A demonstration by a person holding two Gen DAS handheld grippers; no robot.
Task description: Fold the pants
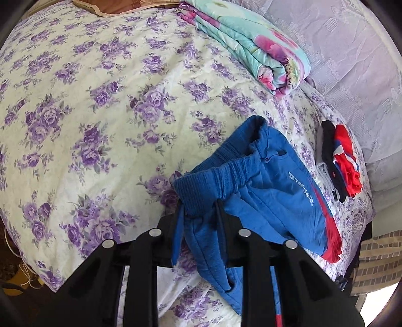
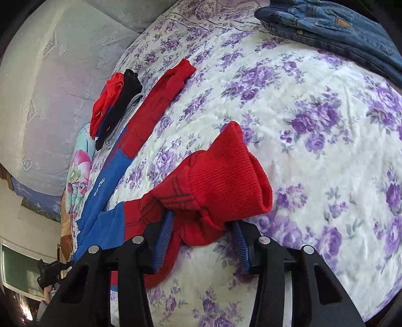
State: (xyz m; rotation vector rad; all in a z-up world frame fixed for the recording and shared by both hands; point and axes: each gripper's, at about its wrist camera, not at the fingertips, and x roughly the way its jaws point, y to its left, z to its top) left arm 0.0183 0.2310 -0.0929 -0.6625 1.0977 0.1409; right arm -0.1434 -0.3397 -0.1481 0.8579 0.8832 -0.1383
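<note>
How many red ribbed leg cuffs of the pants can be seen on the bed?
2: one red cuff bunched at the right gripper, the other cuff flat farther away beside the small clothes pile. None looks hidden.

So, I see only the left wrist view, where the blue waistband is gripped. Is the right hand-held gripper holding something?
Observer: Yes, the right hand-held gripper is closed on one red cuff.
Operator: And where is the other cuff?
Observer: The other cuff lies on the bed, beside the small clothes pile.
Operator: Is anything else on the bed on that side?
Observer: Yes, jeans lie at the far edge, apart from both cuffs.
</note>
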